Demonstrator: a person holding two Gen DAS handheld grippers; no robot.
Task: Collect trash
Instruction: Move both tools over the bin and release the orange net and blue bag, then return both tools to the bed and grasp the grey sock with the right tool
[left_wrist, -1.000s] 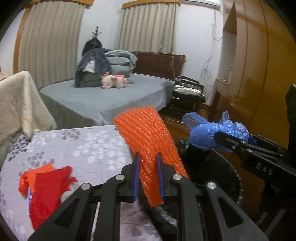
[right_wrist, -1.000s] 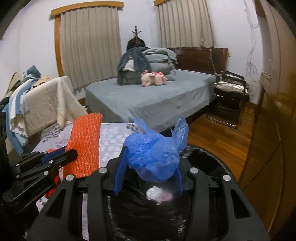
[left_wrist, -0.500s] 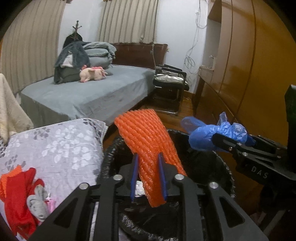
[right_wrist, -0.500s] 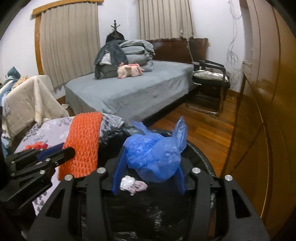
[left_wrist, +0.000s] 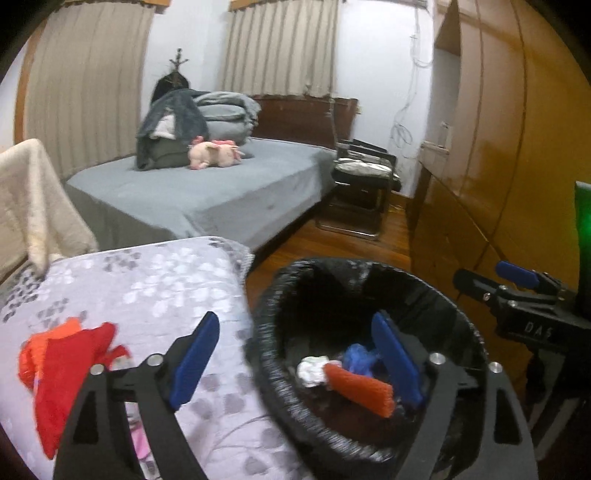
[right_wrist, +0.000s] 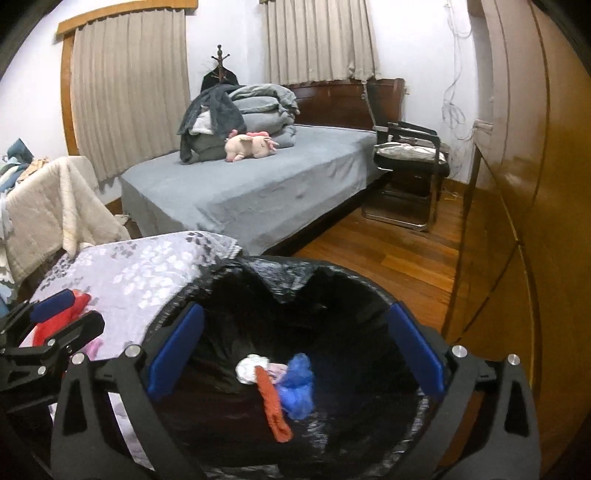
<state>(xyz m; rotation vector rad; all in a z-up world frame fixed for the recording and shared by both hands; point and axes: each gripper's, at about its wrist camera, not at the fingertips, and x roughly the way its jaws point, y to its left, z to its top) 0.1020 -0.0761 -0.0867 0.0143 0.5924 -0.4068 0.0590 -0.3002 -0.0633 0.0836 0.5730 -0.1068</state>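
A black-lined trash bin (left_wrist: 273, 306) (right_wrist: 354, 273) stands beside the floral-covered surface. Inside it lie the orange foam net (left_wrist: 360, 387) (right_wrist: 273, 406), the blue plastic bag (left_wrist: 356, 354) (right_wrist: 297, 384) and a white crumpled wad (left_wrist: 312, 371) (right_wrist: 249, 367). My left gripper (left_wrist: 295, 363) is open and empty, straddling the bin's left rim. My right gripper (right_wrist: 295, 350) is open and empty above the bin; it also shows in the left wrist view (left_wrist: 495, 277). A red and orange item (left_wrist: 62, 365) (right_wrist: 62, 317) lies on the floral cover.
The floral-covered surface (left_wrist: 147, 280) lies left of the bin. A grey bed (right_wrist: 258, 184) with a pink plush toy (right_wrist: 251, 144) stands behind. A black chair (right_wrist: 406, 173) and a wooden wardrobe (right_wrist: 517, 184) stand on the right. A cream blanket (right_wrist: 48, 206) hangs at left.
Both grippers have opened. The orange foam net and the blue bag have dropped into the bin. The left gripper has shifted back toward the floral cover.
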